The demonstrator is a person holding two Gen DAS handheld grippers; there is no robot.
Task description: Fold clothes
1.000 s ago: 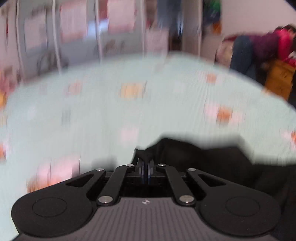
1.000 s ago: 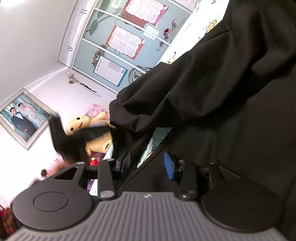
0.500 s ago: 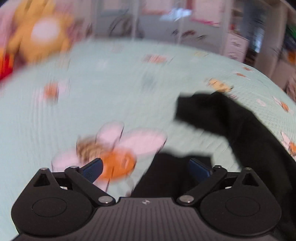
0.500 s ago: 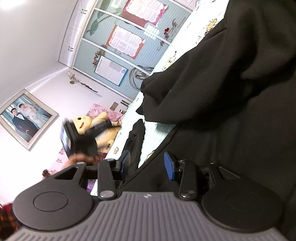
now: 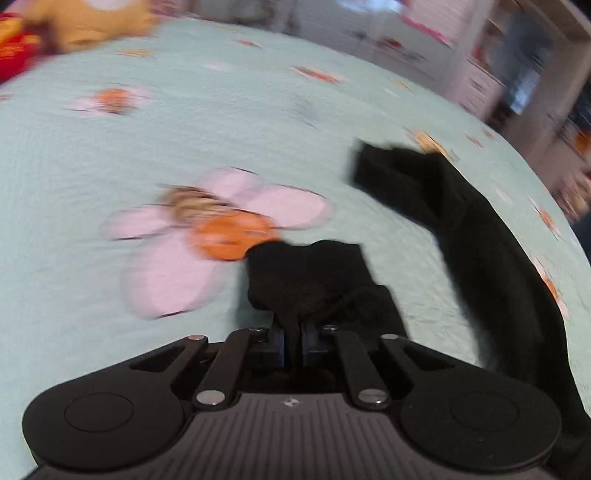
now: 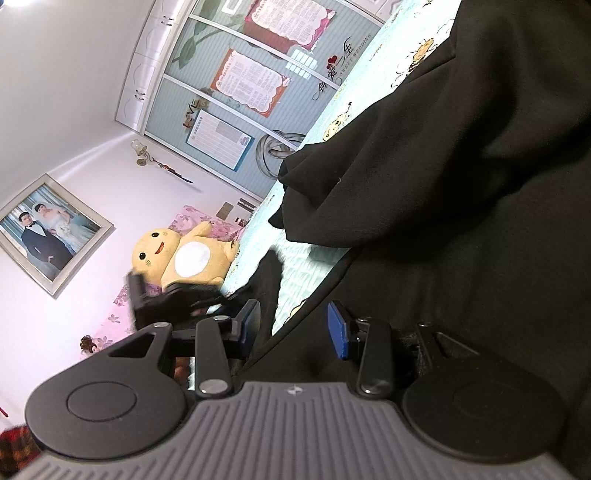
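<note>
A black garment (image 5: 480,240) lies stretched across the pale green bed cover (image 5: 184,110). One sleeve-like end points to the far side. In the left wrist view my left gripper (image 5: 291,338) is shut on a bunched end of that garment (image 5: 314,273), beside a pink and orange flower print. In the right wrist view the black garment (image 6: 461,166) fills the right half. My right gripper (image 6: 295,325) lies low on it. Its blue pads (image 6: 338,330) stand apart, with the cloth's edge running between them and neither pad pressing on it. The left gripper (image 6: 166,302) shows there as a dark blur.
A yellow plush toy (image 6: 177,254) sits at the head of the bed, blurred in the left wrist view (image 5: 85,18). A wardrobe with posters (image 6: 236,85) and a framed photo (image 6: 44,229) stand beyond. Shelves (image 5: 524,74) line the far right.
My left gripper let go of the cloth, opened wide, swung across the bed and sank, then shut on another bunched end. The right gripper kept still while the fold ahead of it drew back.
</note>
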